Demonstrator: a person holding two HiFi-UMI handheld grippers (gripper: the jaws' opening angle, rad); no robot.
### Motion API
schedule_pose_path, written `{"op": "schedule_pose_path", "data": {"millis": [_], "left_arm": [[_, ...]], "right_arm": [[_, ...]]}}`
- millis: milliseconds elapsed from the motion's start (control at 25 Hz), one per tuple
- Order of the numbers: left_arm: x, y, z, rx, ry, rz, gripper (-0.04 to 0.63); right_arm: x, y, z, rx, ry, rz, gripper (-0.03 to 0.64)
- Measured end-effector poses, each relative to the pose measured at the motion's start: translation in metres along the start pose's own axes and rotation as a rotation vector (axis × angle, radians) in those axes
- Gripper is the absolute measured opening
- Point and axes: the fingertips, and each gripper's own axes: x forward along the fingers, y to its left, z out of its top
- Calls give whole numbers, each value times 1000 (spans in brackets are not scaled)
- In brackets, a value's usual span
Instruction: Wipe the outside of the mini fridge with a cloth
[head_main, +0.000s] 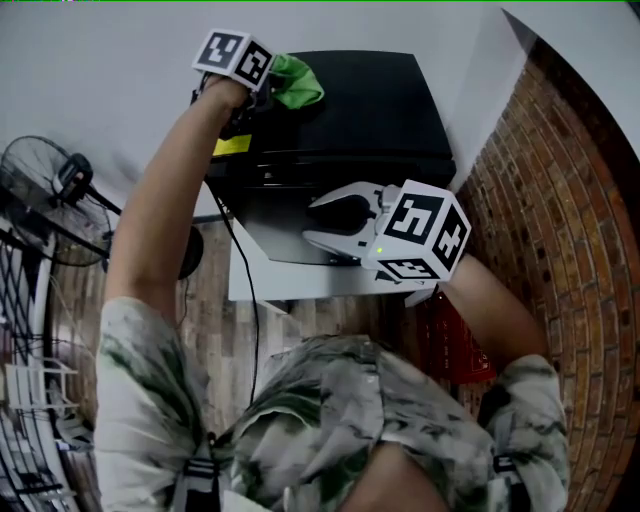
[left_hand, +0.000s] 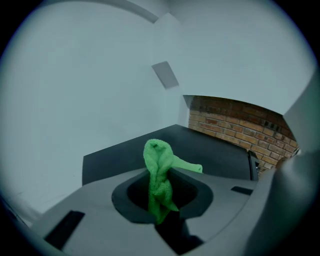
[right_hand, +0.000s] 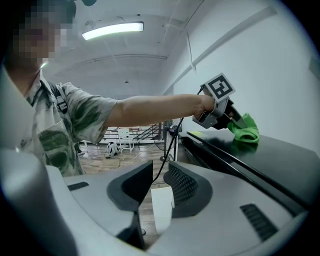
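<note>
The mini fridge (head_main: 380, 110) is being shown on a white stand (head_main: 300, 285) against a pale wall. At far left, a floor fan (head_main: 50, 205) is being seen well apart. The green cloth (head_main: 297, 82) is being pinched in the closed left gripper (head_main: 268, 88) and pressed on the fridge's top. The right gripper (head_main: 325, 222) is being held with jaws apart and empty before the fridge's front. Brick wall (head_main: 560, 200) is being seen at right.

Left tongs (head_main: 271, 91) with green cloth (head_main: 299, 82) atop black mini fridge (head_main: 375, 110), right tongs (head_main: 311, 221) at its front
</note>
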Motion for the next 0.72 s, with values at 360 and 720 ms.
{"op": "schedule_pose_path", "data": {"millis": [360,720], "left_arm": [[-46,70,-38,33,78,172,78],[-52,36,18,9,-78,70,78]], "right_arm": [[16,1,5,-6,2,18,117],[15,1,4,1,-3,9,117]]}}
